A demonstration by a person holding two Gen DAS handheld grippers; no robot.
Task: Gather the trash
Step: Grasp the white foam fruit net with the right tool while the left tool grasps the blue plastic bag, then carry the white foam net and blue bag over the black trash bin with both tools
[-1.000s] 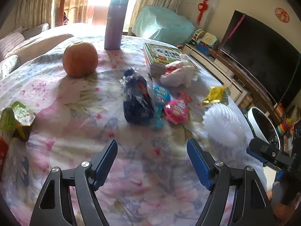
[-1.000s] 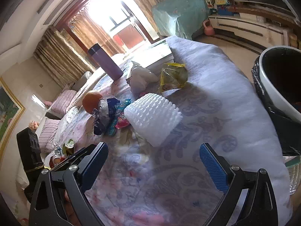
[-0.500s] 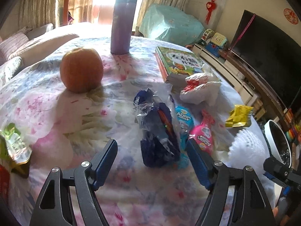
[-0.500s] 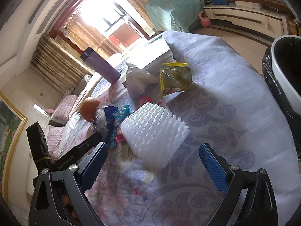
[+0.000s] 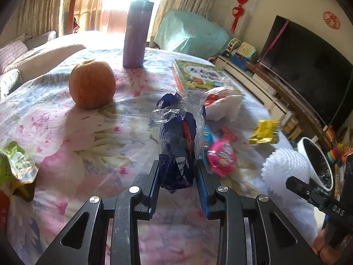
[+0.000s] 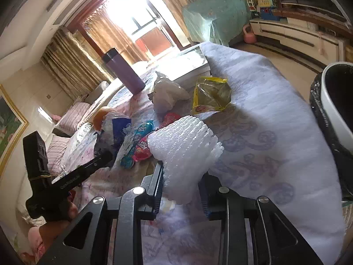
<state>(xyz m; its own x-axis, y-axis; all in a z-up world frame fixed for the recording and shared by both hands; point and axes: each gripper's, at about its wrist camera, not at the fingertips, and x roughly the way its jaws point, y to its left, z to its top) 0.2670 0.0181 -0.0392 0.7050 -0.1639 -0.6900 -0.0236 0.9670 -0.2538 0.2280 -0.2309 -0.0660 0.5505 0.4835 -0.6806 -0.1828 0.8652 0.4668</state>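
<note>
My left gripper (image 5: 178, 165) is closing on a blue snack wrapper in clear plastic (image 5: 178, 132), and its blue pads press the wrapper's lower end from both sides. My right gripper (image 6: 182, 172) is closing on a white foam net sleeve (image 6: 183, 141), whose near end is squeezed between the pads. Both lie on the flowered tablecloth (image 5: 88, 132). Loose trash lies around them: a pink packet (image 5: 221, 158), a yellow wrapper (image 6: 210, 95), a crumpled white bag (image 6: 167, 95) and a green wrapper (image 5: 17, 167).
A white bin with a black liner (image 6: 335, 101) stands off the table's right edge. An orange (image 5: 92, 84), a purple bottle (image 5: 136, 35) and a picture book (image 5: 198, 75) sit farther back. A TV cabinet (image 6: 297, 37) runs along the wall.
Both grippers went from wide open to closed. The left one slid forward onto the blue wrapper. The right one closed in on the foam net.
</note>
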